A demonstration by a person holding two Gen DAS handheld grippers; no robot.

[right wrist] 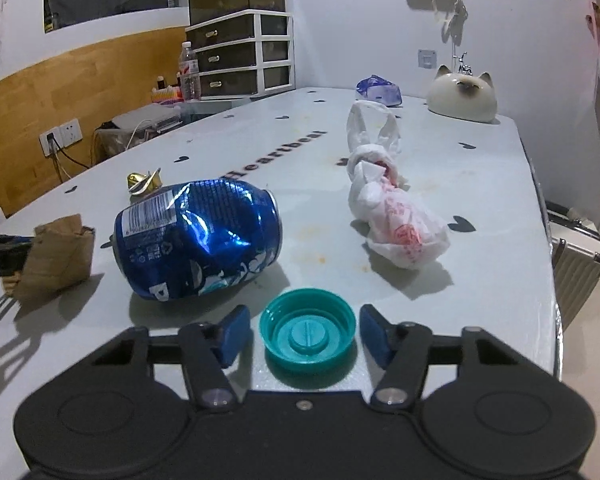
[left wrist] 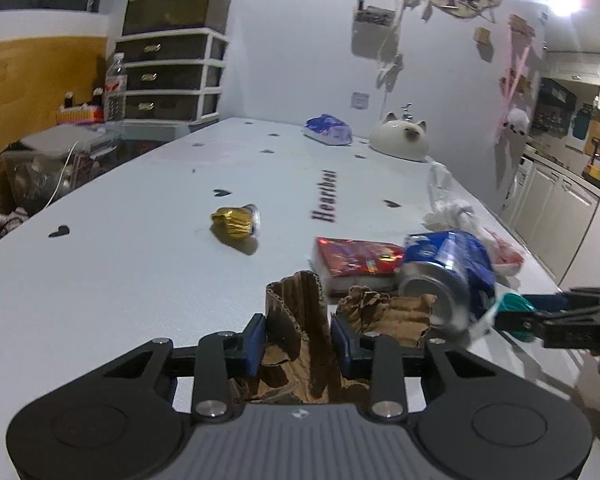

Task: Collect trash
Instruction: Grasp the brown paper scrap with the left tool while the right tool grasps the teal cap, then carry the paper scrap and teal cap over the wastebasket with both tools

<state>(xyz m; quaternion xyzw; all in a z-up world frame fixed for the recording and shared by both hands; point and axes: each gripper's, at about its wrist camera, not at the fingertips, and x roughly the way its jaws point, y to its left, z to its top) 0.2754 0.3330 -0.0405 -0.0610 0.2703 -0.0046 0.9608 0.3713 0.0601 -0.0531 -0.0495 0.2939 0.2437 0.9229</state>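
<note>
My left gripper (left wrist: 298,336) is shut on a crumpled piece of brown cardboard (left wrist: 300,320), held just above the white table (left wrist: 120,272); the cardboard also shows in the right wrist view (right wrist: 56,258). My right gripper (right wrist: 304,330) is open, its blue pads on either side of a teal bottle cap (right wrist: 308,332) lying on the table, not touching it. A crushed blue can (right wrist: 198,240) lies on its side just beyond, also in the left wrist view (left wrist: 448,276). A knotted white plastic bag (right wrist: 388,208) lies to the right.
A crushed gold can (left wrist: 236,222) and a red packet (left wrist: 356,264) lie mid-table. A blue-white wrapper (left wrist: 328,130) and a cat-shaped ceramic dish (right wrist: 462,98) sit at the far end. Drawers (left wrist: 172,76) and a water bottle (left wrist: 115,88) stand beyond the left edge.
</note>
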